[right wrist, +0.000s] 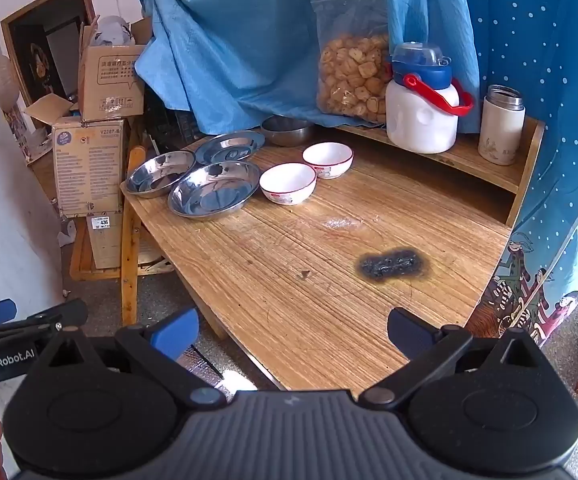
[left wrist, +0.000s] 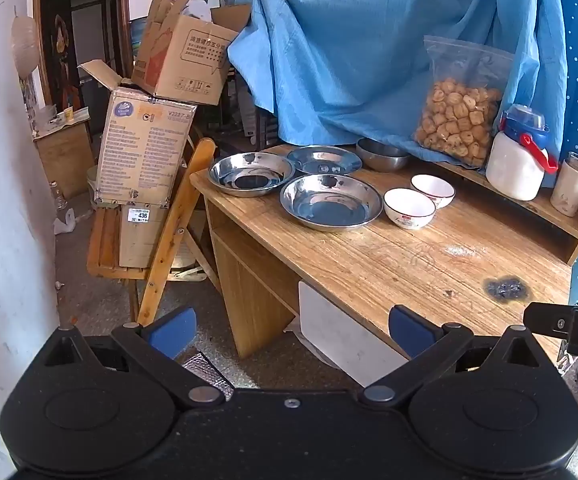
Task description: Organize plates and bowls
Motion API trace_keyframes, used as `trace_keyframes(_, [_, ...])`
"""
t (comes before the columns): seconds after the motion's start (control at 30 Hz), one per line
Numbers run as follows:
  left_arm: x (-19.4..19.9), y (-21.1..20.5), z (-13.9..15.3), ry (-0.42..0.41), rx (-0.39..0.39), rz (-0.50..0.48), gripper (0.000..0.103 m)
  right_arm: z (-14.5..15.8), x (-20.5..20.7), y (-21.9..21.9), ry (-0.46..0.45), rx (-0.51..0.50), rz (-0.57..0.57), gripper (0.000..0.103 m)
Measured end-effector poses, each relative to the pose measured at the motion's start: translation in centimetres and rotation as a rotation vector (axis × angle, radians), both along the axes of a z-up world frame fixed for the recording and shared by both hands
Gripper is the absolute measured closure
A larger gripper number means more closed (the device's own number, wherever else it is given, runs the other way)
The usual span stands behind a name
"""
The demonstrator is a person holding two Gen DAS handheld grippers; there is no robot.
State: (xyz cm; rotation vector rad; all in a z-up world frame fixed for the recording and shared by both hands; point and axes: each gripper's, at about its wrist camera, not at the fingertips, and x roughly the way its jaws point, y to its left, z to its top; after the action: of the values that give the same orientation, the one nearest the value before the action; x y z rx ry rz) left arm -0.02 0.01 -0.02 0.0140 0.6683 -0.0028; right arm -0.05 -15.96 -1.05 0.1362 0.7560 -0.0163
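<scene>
Three shallow steel plates lie at the far left of the wooden desk [left wrist: 389, 264]: a near plate [left wrist: 331, 202], a left plate [left wrist: 251, 173] and a far plate [left wrist: 324, 160]. Behind them a steel bowl [left wrist: 383, 155] sits under the blue cloth. Two white bowls with red rims stand to the right, a near one [left wrist: 409, 207] and a far one [left wrist: 433, 190]. The right wrist view shows the same plates [right wrist: 215, 193] and white bowls [right wrist: 287, 183]. My left gripper [left wrist: 293, 330] hangs open short of the desk's front edge, holding nothing. My right gripper [right wrist: 293, 330] is open over the desk's near end, far from the dishes.
A low shelf [right wrist: 469, 156] at the desk's back carries a white jug with a blue lid [right wrist: 423, 118], a flask [right wrist: 501, 126] and a bag of snacks [right wrist: 351, 68]. Blue cloth [left wrist: 349, 48] hangs behind. Cardboard boxes [left wrist: 145, 148] sit on a wooden chair at the left. A dark burn mark [right wrist: 391, 264] stains the desktop.
</scene>
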Motion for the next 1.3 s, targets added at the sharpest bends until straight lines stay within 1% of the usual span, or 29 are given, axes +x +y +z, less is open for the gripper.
trace_keyframes(0.33, [-0.17, 0.12, 0.04, 0.008, 0.003, 0.003, 0.001, 0.19, 0.44, -0.3, -0.003, -0.009, -0.006, 0.0])
trace_keyframes(0.43, [-0.32, 0.18, 0.12, 0.011, 0.003, 0.004, 0.001, 0.34, 0.46, -0.3, -0.002, 0.006, -0.004, 0.0])
trace_keyframes(0.83, [0.23, -0.26, -0.28, 0.02, 0.005, 0.022, 0.001, -0.03, 0.43, -0.91, -0.004, 0.006, 0.001, 0.0])
trace_keyframes(1.3, [0.59, -0.18, -0.38, 0.031, 0.0, 0.045, 0.001, -0.04, 0.95, -0.39, 0.0, 0.002, 0.009, 0.0])
